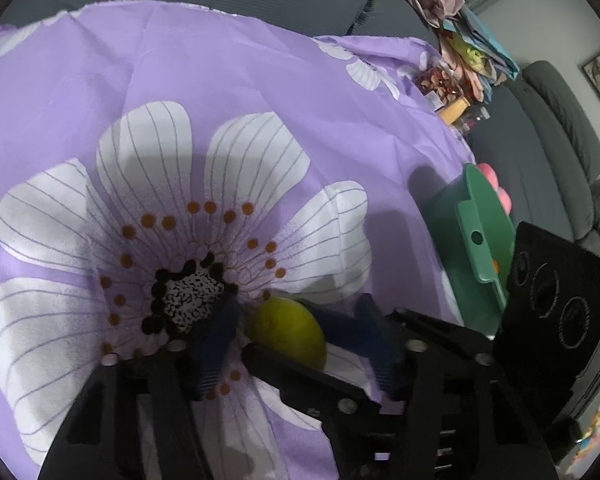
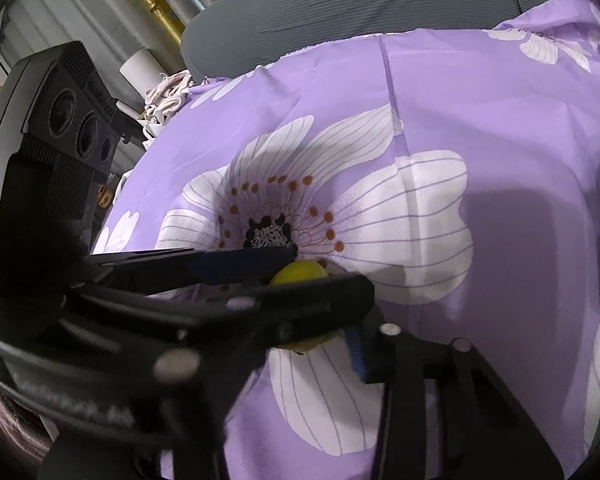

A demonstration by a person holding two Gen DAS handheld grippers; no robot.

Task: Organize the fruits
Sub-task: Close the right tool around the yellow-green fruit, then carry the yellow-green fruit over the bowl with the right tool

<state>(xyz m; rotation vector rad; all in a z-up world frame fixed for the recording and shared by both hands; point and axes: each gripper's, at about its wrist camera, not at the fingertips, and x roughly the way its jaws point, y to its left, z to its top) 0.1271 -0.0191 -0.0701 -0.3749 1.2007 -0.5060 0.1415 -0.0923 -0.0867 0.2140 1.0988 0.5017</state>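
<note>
A yellow-green lemon (image 1: 288,332) lies on the purple flowered cloth (image 1: 260,80), beside the flower's dark centre. Both grippers reach around it from different sides. My left gripper (image 1: 299,302) straddles the lemon, its blue pads (image 1: 220,340) standing a little off the fruit. My right gripper (image 1: 280,330) comes in from the right, with one finger on the lemon's near side and one on its far side, pressing it. In the right wrist view the lemon (image 2: 300,273) shows between the left gripper's (image 2: 332,270) fingers, and the right gripper's (image 2: 304,340) blue pad (image 2: 358,352) touches its lower end.
A green bin (image 1: 480,240) holding pink fruits stands at the cloth's right edge. Folded cloths and snack packets (image 1: 460,80) are piled at the back right. A grey sofa (image 1: 560,140) runs behind, and its cushion (image 2: 340,12) borders the cloth.
</note>
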